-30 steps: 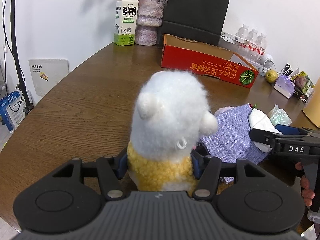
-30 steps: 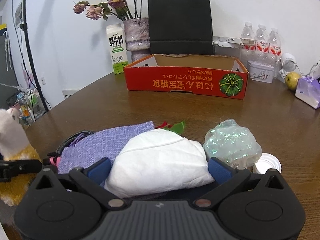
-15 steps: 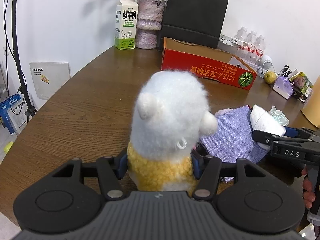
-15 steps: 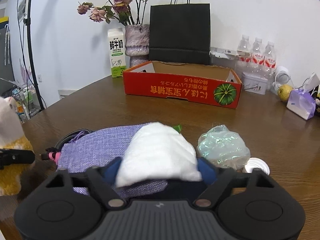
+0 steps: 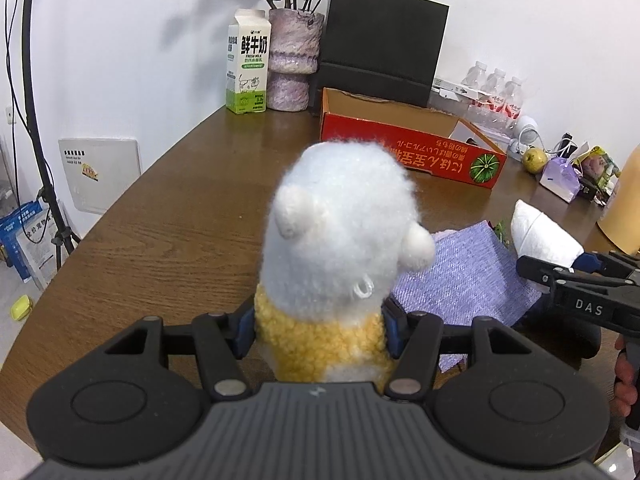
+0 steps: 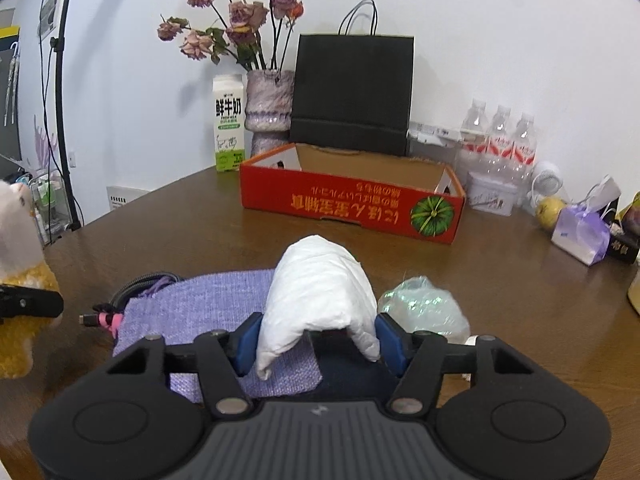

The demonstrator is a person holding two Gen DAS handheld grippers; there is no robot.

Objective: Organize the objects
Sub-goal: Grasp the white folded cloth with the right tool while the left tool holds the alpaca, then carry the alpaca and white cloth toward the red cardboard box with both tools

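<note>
— White fluff over a yellow collar: your left gripper is clamping the plush toy by its yellow part, holding it upright above the wooden table.

— And my right one?

— Your right gripper is squeezing the white padded bundle; its jaws have just been closing, and the blue pads are pressing both sides (the bundle is buckling upward). It is sitting over the purple woven pouch, with a crinkled clear bag just beside it.

— The box?

— The red cardboard box is standing open farther back on the table.
</note>
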